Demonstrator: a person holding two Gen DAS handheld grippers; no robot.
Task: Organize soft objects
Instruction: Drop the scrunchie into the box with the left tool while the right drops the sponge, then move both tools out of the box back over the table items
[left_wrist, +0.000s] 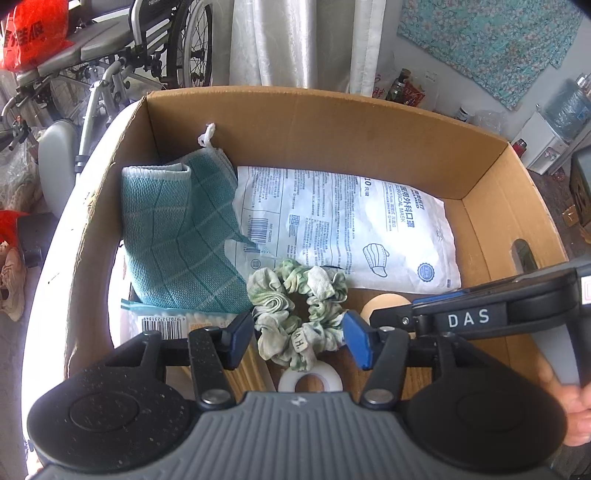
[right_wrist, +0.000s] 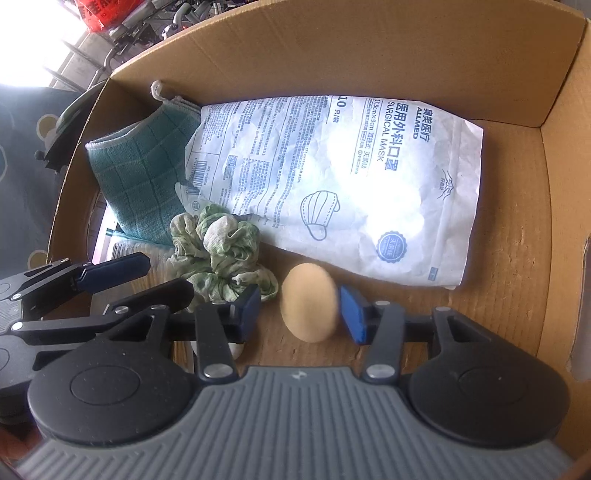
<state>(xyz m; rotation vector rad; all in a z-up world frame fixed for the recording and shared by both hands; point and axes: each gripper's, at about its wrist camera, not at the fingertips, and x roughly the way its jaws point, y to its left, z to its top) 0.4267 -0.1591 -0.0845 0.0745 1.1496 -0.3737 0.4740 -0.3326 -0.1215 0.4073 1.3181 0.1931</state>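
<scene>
Both grippers point down into an open cardboard box (left_wrist: 332, 122), seen from the two wrist cameras.

Left gripper (left_wrist: 299, 339) — released. Its blue pads stand apart on either side of a green-and-white scrunchie (left_wrist: 295, 306); the scrunchie lies on the box floor between them, and no pad presses on it. A small white tag with letters shows on its near edge.

Right gripper (right_wrist: 301, 314) — released as well. A tan egg-shaped makeup sponge (right_wrist: 309, 302) sits between its blue pads, with a gap on the left side; on the right the pad is just beside it, contact cannot be told. The sponge looks slightly blurred.

Contents of the box, far to near:
- teal checked cloth (left_wrist: 177, 236), folded, with a white loop at its far corner, against the left wall
- white surgical mask packet (right_wrist: 332, 177), flat, lying across the middle, its left edge beside the cloth
- scrunchie just in front of the packet, touching the cloth's near corner
- sponge to the right of the scrunchie, near the packet's lower edge
- clear pack of cotton swabs (left_wrist: 173, 325) with a barcode, under the cloth's near edge
- white tape roll (left_wrist: 310, 382), near edge, below the scrunchie

Outside the box: a wheelchair (left_wrist: 147, 48) and a pale curtain (left_wrist: 295, 37) behind it.
</scene>
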